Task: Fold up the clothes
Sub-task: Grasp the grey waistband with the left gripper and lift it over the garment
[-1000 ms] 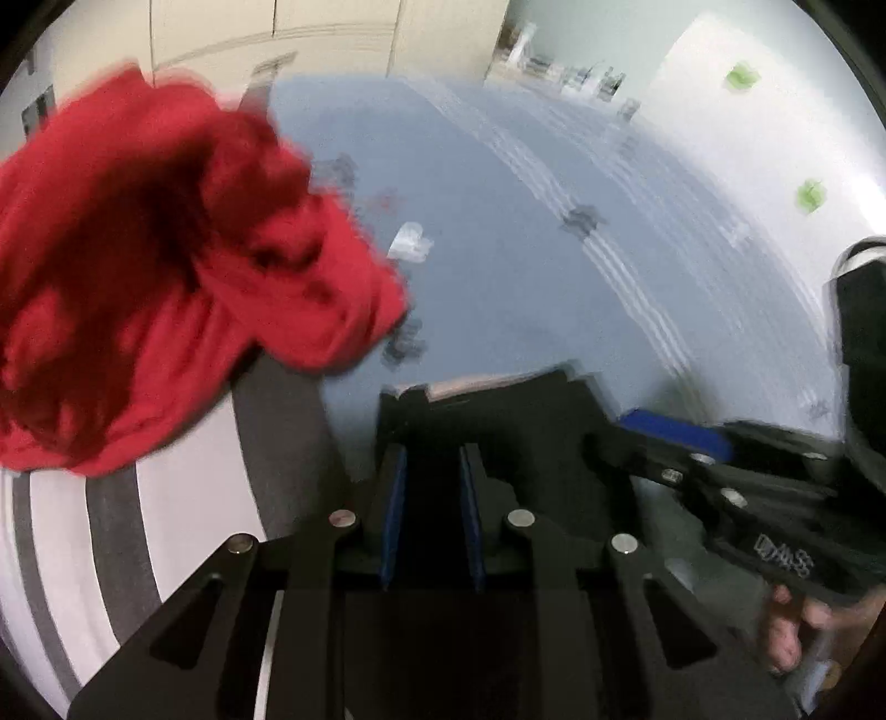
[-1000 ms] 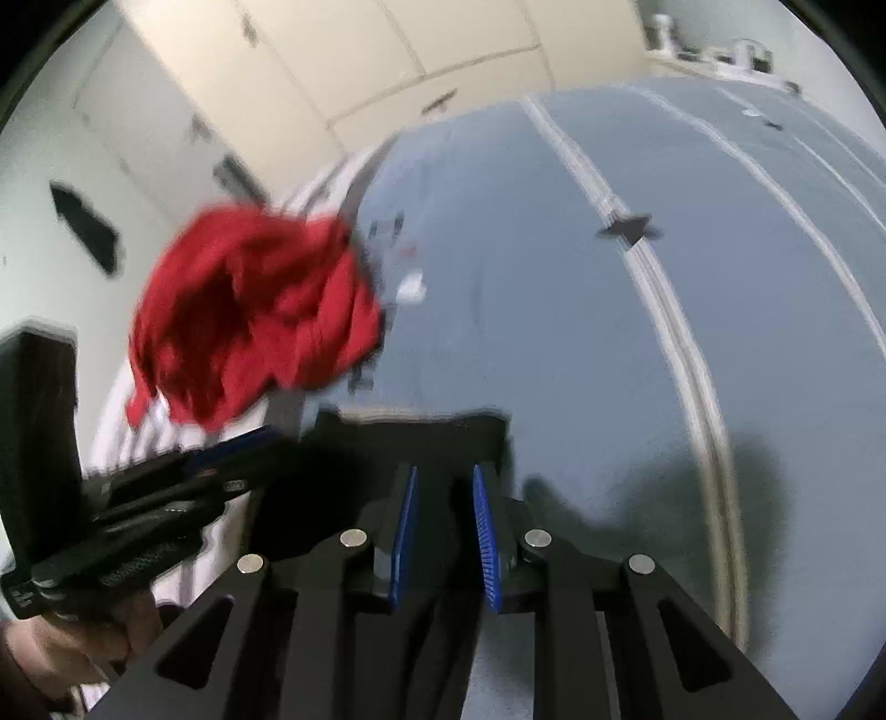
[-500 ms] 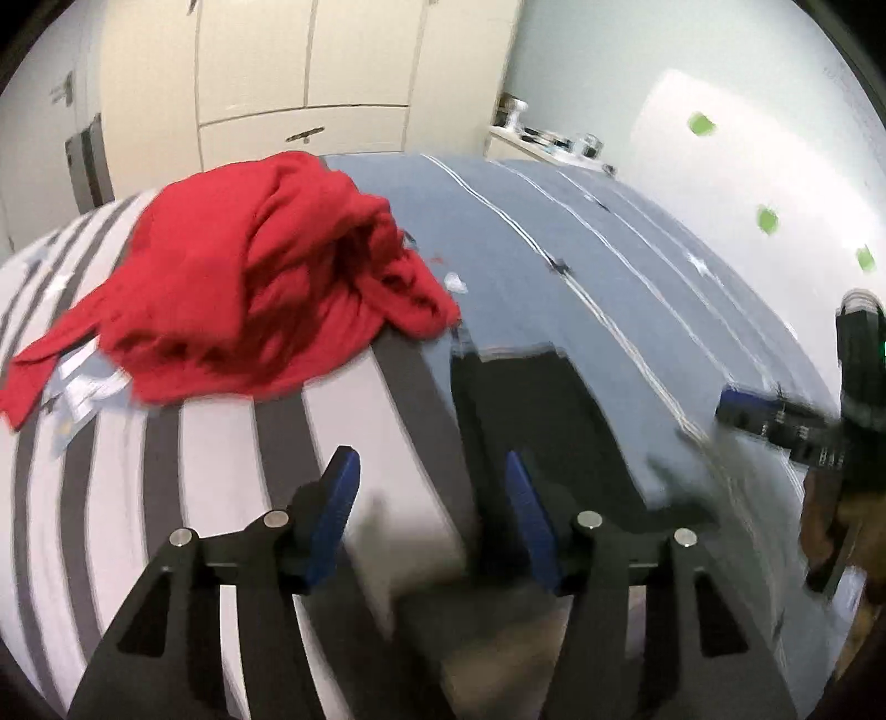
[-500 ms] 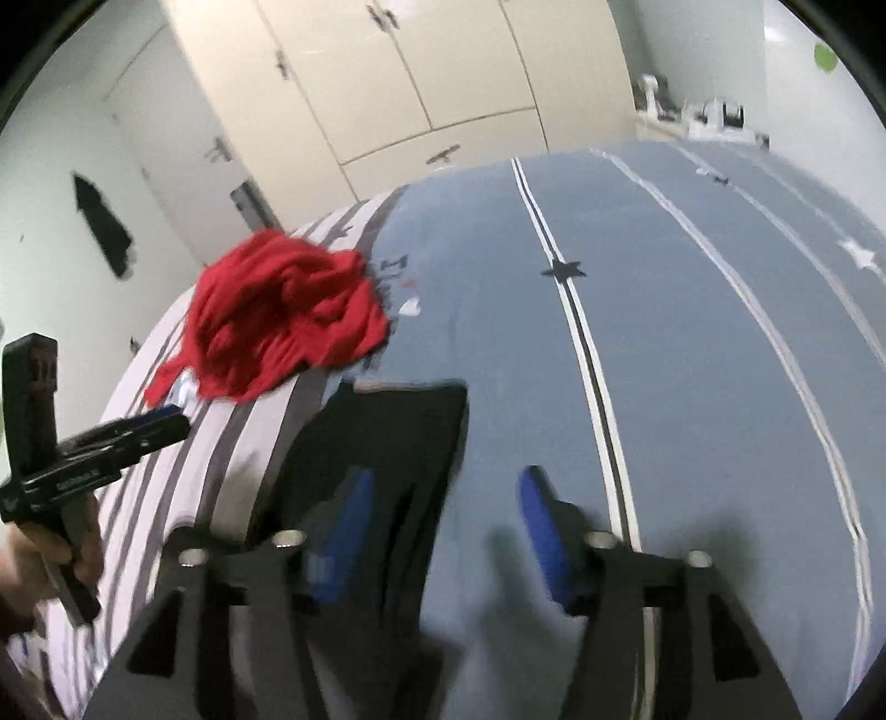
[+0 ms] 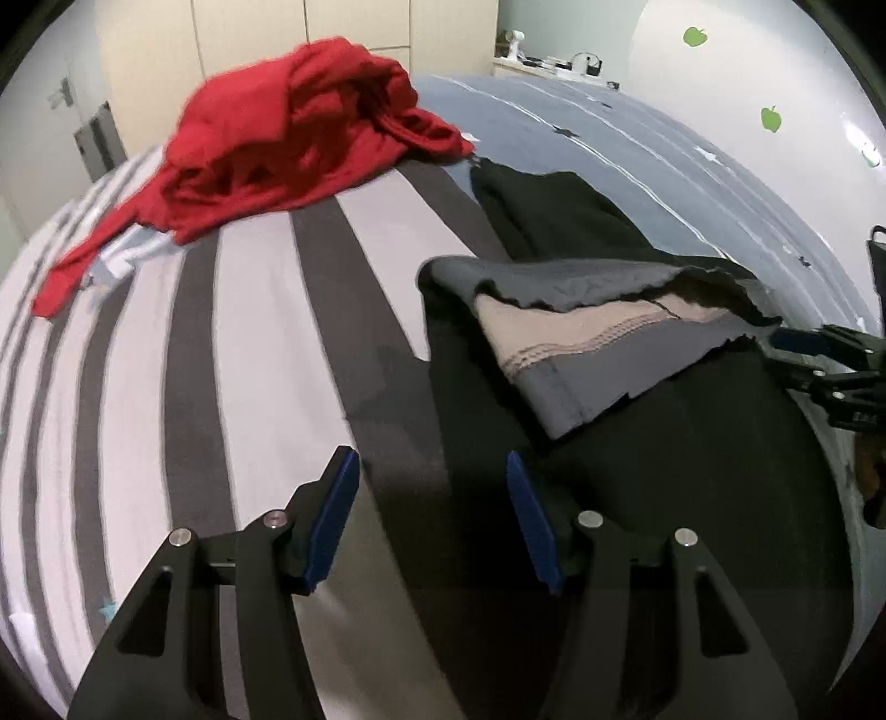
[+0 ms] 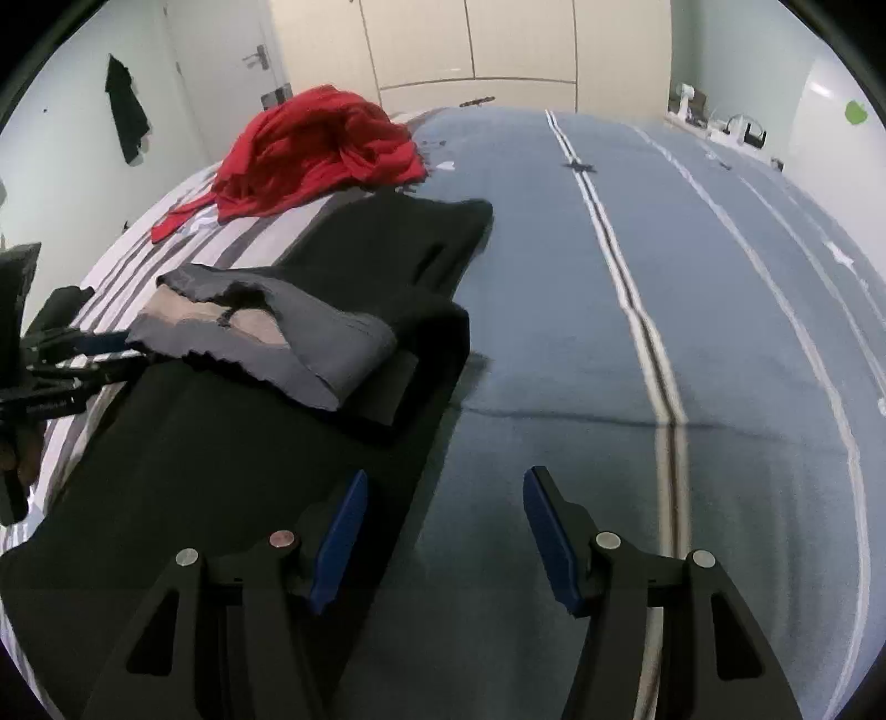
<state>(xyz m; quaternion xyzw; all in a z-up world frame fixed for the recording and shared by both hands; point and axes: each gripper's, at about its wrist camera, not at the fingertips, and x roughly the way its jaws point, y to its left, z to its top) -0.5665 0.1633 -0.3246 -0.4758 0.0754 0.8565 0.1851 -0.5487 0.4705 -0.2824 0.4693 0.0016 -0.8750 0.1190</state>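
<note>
Black trousers [image 5: 637, 443] lie lengthwise on the bed, with the grey waistband [image 5: 598, 338] folded back on top and showing its beige lining. They also show in the right wrist view [image 6: 232, 421], waistband [image 6: 277, 343] at the left. My left gripper [image 5: 432, 498] is open and empty, low over the trousers' left edge. My right gripper [image 6: 443, 515] is open and empty, over the trousers' right edge and the blue cover. Each gripper shows at the side of the other's view: the right one [image 5: 819, 360], the left one [image 6: 72, 360].
A crumpled red garment [image 5: 299, 127] lies at the far end of the bed, also in the right wrist view [image 6: 321, 149]. The bed has a grey-and-white striped cover [image 5: 221, 343] on the left and a blue cover [image 6: 637, 277] on the right. Cupboards [image 6: 470, 44] stand behind.
Both grippers held the black trousers shut a second ago. They have opened, let the trousers drop onto the bed, and pulled back toward the near end.
</note>
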